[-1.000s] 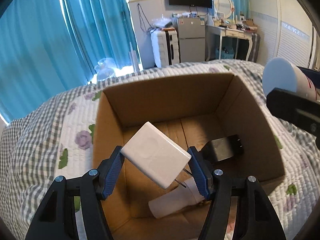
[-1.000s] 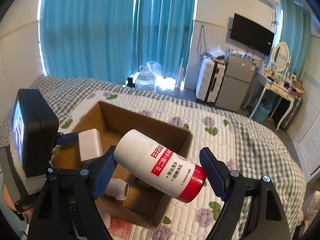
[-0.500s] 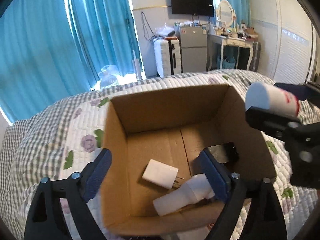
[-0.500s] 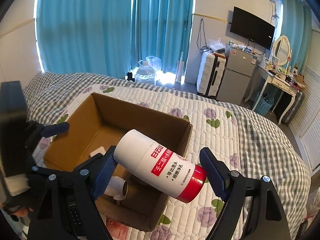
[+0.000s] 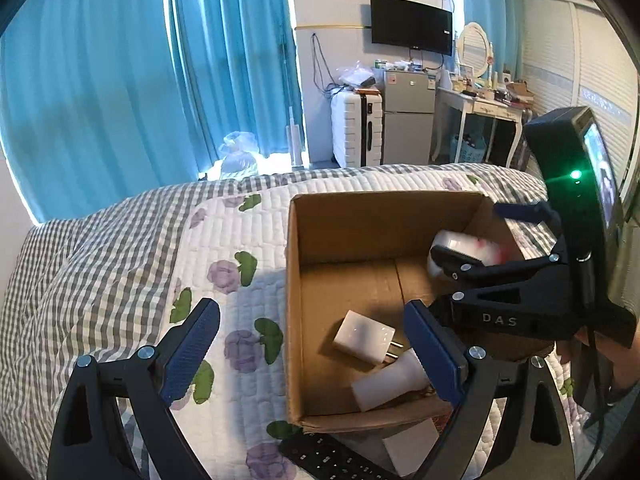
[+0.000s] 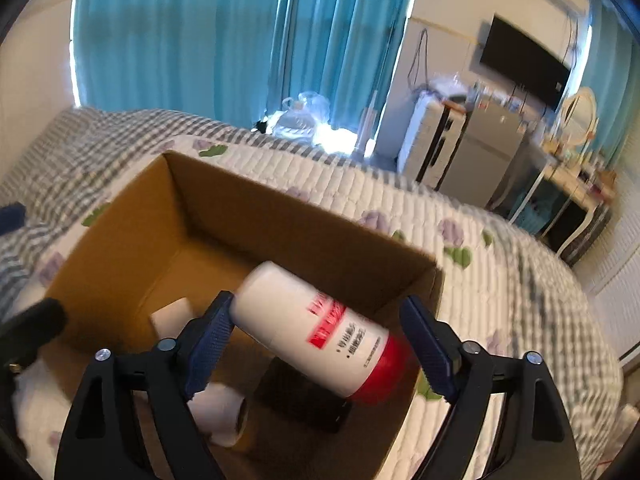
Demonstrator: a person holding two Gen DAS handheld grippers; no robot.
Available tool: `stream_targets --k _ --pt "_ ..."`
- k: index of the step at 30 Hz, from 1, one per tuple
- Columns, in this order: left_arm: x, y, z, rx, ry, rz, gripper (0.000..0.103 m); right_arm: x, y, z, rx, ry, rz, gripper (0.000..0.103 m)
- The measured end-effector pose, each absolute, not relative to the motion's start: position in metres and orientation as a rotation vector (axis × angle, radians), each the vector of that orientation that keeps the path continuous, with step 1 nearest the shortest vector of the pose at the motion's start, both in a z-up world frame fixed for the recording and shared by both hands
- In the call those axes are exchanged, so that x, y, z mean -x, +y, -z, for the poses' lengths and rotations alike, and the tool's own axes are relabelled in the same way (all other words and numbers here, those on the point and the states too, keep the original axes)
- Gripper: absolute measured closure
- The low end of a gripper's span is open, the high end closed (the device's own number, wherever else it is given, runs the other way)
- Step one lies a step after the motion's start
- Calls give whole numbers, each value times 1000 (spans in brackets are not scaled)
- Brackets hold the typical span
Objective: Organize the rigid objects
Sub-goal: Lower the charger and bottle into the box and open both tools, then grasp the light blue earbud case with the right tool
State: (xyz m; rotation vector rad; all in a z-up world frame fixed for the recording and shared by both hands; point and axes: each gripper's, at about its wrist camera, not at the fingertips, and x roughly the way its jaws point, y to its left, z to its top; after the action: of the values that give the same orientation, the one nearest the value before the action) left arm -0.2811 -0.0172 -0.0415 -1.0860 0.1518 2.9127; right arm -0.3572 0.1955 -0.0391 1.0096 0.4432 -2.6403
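Legible text: the white letters "DAS" on the black body of the right gripper at the right of the left wrist view; the red label of the bottle carries print too blurred to read.

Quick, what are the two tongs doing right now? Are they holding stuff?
Left tongs: open, holding nothing.
Right tongs: closed on the white bottle with the red end, over the cardboard box.
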Motion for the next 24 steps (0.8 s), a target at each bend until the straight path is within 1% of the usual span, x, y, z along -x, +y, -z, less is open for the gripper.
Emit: stream_targets --k 1,4,7,10,16,20,24 --pt "280 -18 41 1082 142 -2911 9 355 195 38 -991 453 2654 7" --pt "269 -21 32 1052 82 -2902 0 349 203 28 -970 403 2666 7" --pt "253 -21 18 1021 65 -2907 0 332 214 8 -943 363 2695 5" --pt "233 -22 4 1001 70 -2923 0 304 229 -17 -919 337 2726 0" --pt "182 -25 -15 1005 71 -2943 0 231 246 -56 -966 284 2701 0" --pt "150 -30 -6 1049 33 -2941 0 184 244 -54 -975 260 2651 0" --pt "131 -34 20 1129 -45 -2934 0 154 237 -20 -1043 264 2597 0"
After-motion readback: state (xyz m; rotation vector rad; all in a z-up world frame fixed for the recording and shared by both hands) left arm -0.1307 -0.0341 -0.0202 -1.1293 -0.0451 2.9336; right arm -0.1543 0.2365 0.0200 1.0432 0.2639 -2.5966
